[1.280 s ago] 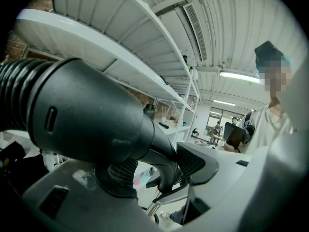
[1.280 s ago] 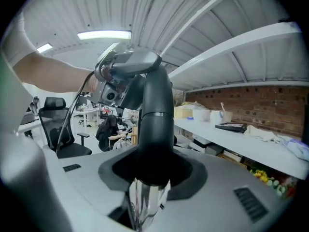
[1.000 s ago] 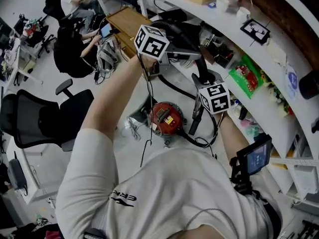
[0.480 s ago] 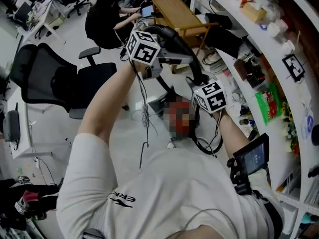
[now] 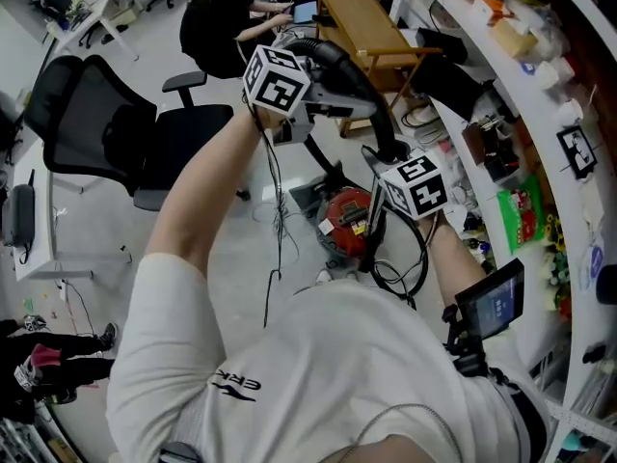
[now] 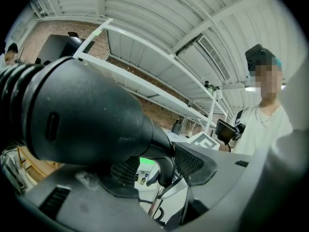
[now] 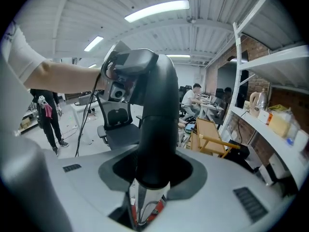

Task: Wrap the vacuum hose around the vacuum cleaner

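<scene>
The red vacuum cleaner [image 5: 344, 222] stands on the floor below my hands, with black hose loops [image 5: 400, 273] beside it. A curved black hose handle [image 5: 352, 80] spans both grippers. My left gripper [image 5: 328, 95] is shut on its thick ribbed end [image 6: 87, 115]; its jaws have just been closing a little, with that end between them. My right gripper [image 5: 388, 157] is shut on the handle's lower tube [image 7: 154, 129]. Below that grip a metal pipe [image 7: 145, 202] runs down toward the cleaner.
A black office chair [image 5: 116, 123] stands on the floor at the left. A wooden stand [image 5: 362, 22] sits behind the cleaner, and loose cables [image 5: 280, 225] lie nearby. White shelves [image 5: 540, 114] full of items curve along the right. A seated person [image 5: 227, 17] is at the back.
The view has swung, so the office chair now shows at the left and the shelves sit further right. Both grippers moved together with the hose handle and kept their hold.
</scene>
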A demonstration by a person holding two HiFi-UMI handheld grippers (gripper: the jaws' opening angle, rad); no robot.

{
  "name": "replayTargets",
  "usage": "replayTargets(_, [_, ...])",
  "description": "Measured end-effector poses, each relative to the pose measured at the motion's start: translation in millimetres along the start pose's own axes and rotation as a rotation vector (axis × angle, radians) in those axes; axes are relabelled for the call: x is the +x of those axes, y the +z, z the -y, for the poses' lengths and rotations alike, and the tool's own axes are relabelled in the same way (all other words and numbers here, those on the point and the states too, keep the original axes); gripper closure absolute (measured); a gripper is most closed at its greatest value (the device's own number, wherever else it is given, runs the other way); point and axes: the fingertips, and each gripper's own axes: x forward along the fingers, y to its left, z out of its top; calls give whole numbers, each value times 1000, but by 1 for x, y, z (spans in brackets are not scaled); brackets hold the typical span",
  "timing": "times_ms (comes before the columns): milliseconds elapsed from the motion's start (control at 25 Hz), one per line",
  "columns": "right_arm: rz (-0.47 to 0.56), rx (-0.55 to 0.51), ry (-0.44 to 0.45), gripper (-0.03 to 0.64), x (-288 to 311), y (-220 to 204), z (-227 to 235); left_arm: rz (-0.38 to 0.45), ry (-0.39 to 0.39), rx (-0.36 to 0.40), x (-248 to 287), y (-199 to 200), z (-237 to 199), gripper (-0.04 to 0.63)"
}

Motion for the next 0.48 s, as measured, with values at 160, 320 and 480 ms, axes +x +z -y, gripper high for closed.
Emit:
replayTargets(160, [14,5,-35,472,-25,-8,26,-17,-62,23,35,15,2,368])
replayTargets(320, [-5,10,-117,474,-52,-26,58,-106,-158,48,76,18,4,382])
replayTargets(480, [-59,29,-217,474,-60,-43,88,-178,-264,80,105,15,-8,397])
